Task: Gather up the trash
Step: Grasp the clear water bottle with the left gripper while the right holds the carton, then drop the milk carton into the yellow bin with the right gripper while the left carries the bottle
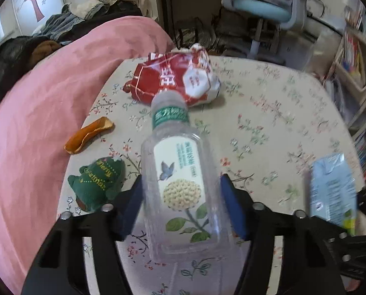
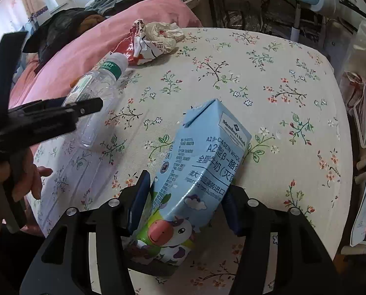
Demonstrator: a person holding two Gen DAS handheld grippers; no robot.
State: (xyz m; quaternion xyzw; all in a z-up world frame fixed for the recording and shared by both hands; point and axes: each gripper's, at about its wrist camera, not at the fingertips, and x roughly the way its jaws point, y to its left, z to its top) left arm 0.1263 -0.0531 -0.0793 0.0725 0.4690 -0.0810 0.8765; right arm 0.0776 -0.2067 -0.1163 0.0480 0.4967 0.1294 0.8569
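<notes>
Just beyond the gripped bottle (image 1: 180, 172) lie a red wrapper (image 1: 175, 78) and orange scrap (image 1: 87, 135).

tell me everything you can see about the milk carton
The milk carton is a light blue paperboard pack with a folded gable top, Member's Mark branding, Chinese and English print, and a cartoon cow near its base. It looks intact, not crushed. It is tilted, top pointing away from the camera, above the floral tablecloth. The right gripper is shut on its lower half, blue pads pressing both sides. In the left wrist view it shows blurred at the right edge.
</notes>
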